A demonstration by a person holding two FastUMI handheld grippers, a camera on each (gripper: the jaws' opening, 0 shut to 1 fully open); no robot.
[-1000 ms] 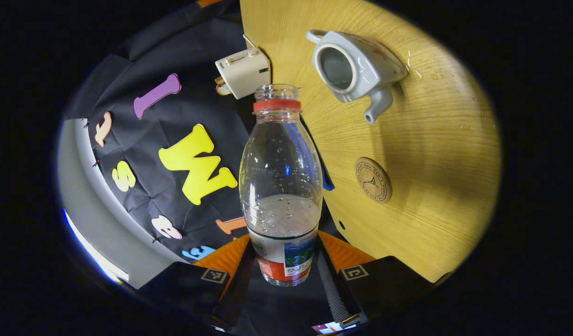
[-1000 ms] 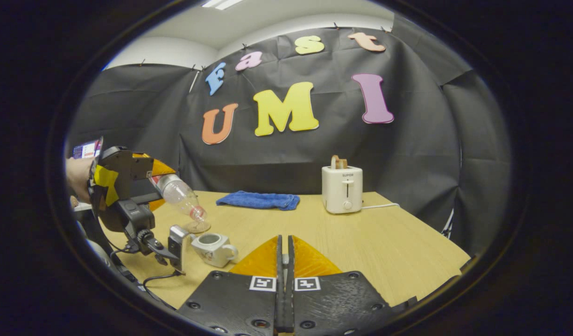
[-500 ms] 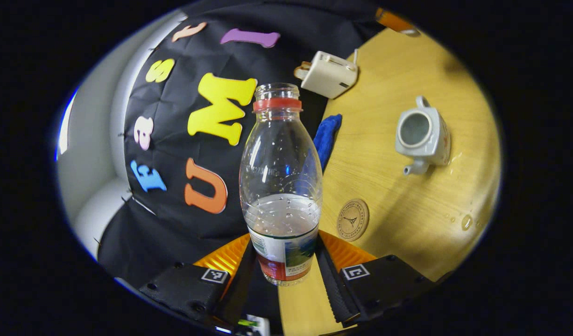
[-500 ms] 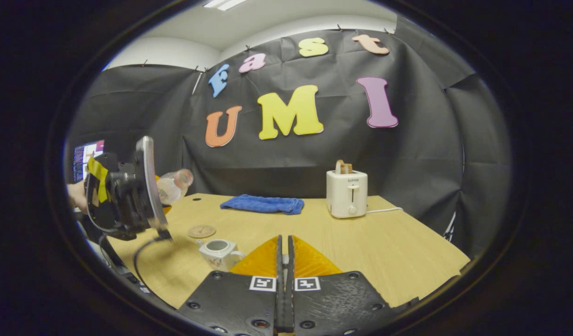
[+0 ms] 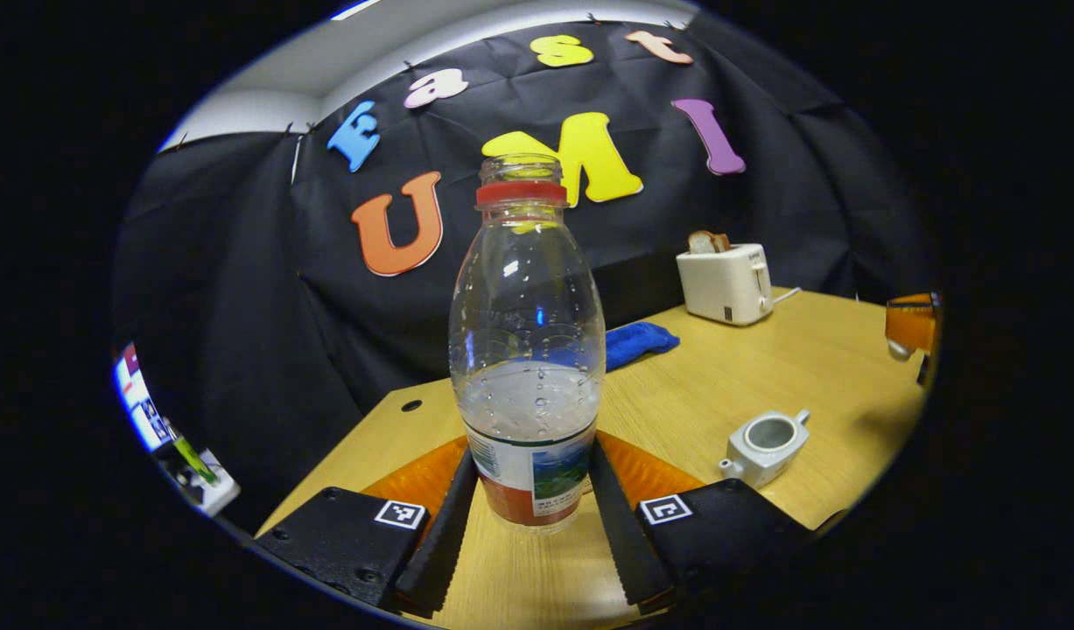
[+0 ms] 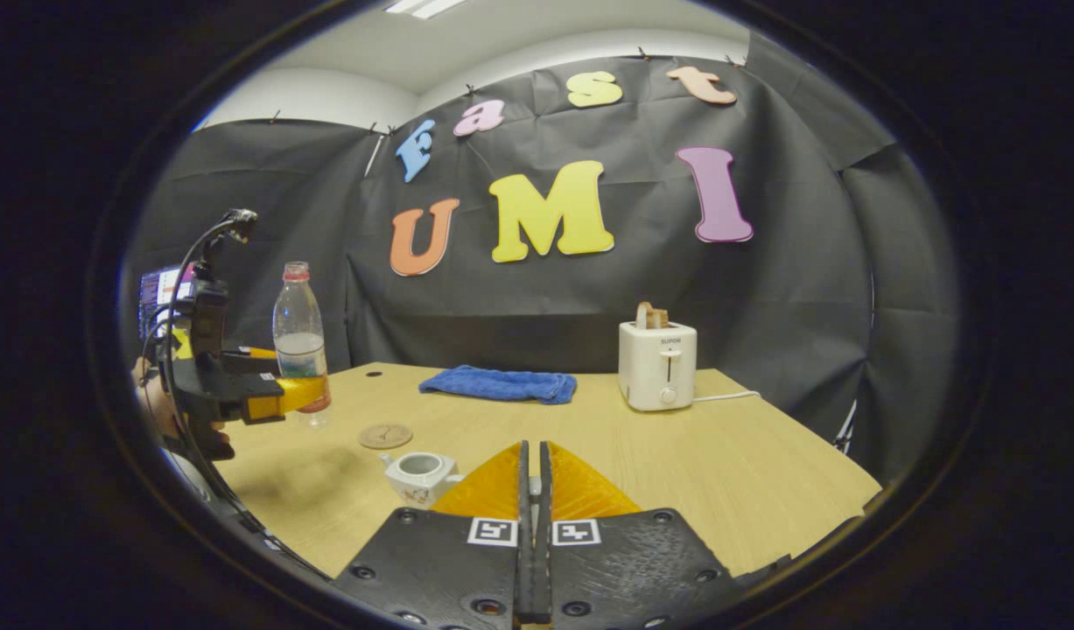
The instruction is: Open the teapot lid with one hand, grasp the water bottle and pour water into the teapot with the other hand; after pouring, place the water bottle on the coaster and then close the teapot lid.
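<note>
Tongs, left (image 5: 533,516): pinching the water bottle (image 5: 528,350) low on its labelled part, at bottom centre of the left gripper view; both fingers press its sides. Bottle upright, uncapped, water standing at roughly a third of its height. In the right gripper view the same bottle (image 6: 300,341) shows at mid left, held above the table (image 6: 642,455), not set down.

Tongs, right (image 6: 531,490): pressed together at bottom centre of the right gripper view; whether the lid sits between them cannot be told.

Teapot (image 6: 420,475): on the table, just left of the right tongs, mouth open, no lid on it. Also at lower right of the left gripper view (image 5: 764,446).

Coaster (image 6: 384,435): bare, lying between bottle and teapot, near both.

Bystanders: toaster (image 6: 657,365) at centre right, blue cloth (image 6: 499,384) at centre.

Progress, as judged: lid is off and the bottle is gripped and level, which fits either before or after a pour; how much water the teapot holds cannot be seen. Outstanding in any case: bottle onto coaster, lid back on teapot.
</note>
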